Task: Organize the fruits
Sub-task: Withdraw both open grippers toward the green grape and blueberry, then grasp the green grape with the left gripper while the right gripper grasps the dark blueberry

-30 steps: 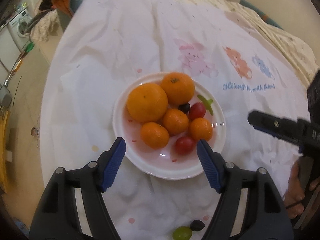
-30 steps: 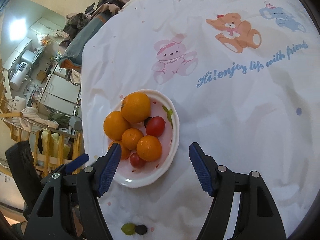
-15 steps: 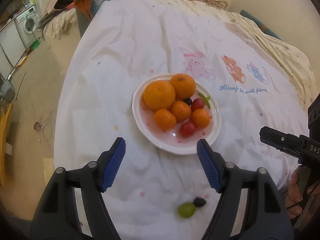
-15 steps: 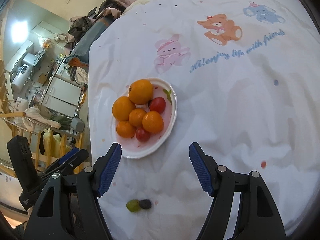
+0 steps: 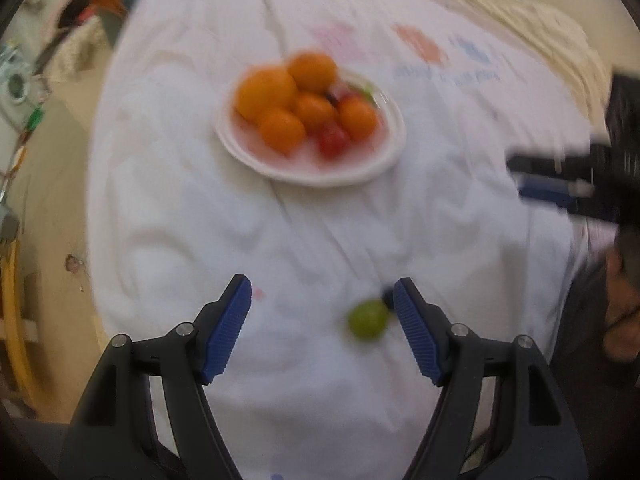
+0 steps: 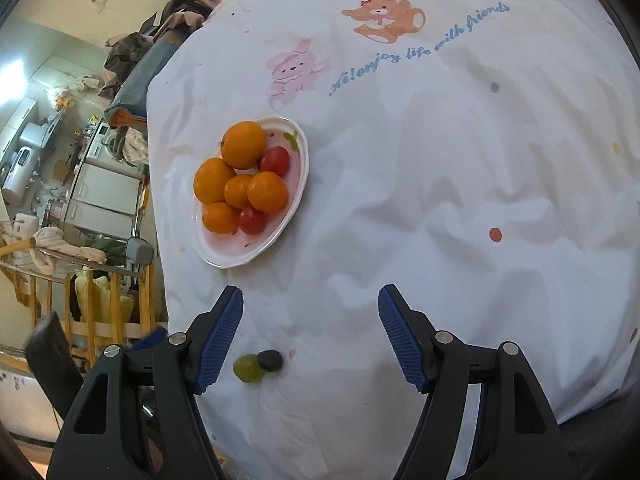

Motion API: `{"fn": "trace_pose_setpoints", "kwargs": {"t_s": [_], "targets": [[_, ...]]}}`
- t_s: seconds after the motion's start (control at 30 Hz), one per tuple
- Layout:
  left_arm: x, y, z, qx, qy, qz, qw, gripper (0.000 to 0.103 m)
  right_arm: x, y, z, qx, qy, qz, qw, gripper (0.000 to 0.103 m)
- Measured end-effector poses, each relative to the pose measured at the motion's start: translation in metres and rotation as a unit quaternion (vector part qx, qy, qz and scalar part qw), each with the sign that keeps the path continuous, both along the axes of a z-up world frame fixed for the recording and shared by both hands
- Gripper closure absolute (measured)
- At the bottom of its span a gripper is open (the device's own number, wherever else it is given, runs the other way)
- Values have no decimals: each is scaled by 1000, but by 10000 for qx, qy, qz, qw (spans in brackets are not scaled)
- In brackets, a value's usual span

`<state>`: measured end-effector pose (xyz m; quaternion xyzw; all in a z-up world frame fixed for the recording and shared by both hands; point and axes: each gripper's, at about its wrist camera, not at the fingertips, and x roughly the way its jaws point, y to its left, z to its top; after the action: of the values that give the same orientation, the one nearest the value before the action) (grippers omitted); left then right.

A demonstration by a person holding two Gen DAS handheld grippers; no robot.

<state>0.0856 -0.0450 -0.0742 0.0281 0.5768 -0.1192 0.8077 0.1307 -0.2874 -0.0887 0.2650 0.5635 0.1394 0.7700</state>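
A white plate (image 6: 294, 208) (image 5: 384, 160) on the white printed cloth holds several oranges (image 6: 244, 150) and two cherry tomatoes (image 6: 275, 161). A green grape (image 6: 248, 368) and a dark grape (image 6: 270, 360) lie side by side on the cloth near its front edge. My left gripper (image 5: 322, 312) is open and empty; the green grape (image 5: 367, 323) sits between its fingers, near the right one. That view is blurred. My right gripper (image 6: 310, 320) is open and empty, with both grapes just inside its left finger.
The cloth (image 6: 460, 184) carries cartoon animals and blue lettering at the far side. The table's left edge drops to a floor with a wooden rack (image 6: 108, 300), cabinets and piled clothes. The right gripper shows at the right of the left wrist view (image 5: 560, 184).
Both grippers have pulled back from the plate toward the table's front edge. The two grapes now lie between the fingers in each view. The fingers stay open.
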Motion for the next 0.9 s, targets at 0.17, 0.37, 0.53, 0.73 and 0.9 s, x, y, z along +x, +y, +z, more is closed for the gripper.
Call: {"fn": "trace_pose_setpoints", "kwargs": {"t_s": [0.17, 0.37, 0.53, 0.73, 0.9], "targets": [[-7, -25, -22, 160, 337, -578, 9976, 35, 0, -1, -3, -11, 44, -10, 10000, 30], [-4, -44, -39, 500, 524, -1291, 9890, 55, 0, -3, -5, 16, 86, -34, 10000, 30], [4, -40, -43, 226, 762, -1282, 9886, 68, 0, -3, -6, 21, 109, -26, 9999, 30], [-5, -49, -42, 377, 625, -1525, 9856, 70, 0, 0, -7, -11, 130, 18, 9999, 30], [-6, -47, -37, 348, 586, -1430, 9874, 79, 1, 1, -7, -47, 158, 44, 9999, 30]]}}
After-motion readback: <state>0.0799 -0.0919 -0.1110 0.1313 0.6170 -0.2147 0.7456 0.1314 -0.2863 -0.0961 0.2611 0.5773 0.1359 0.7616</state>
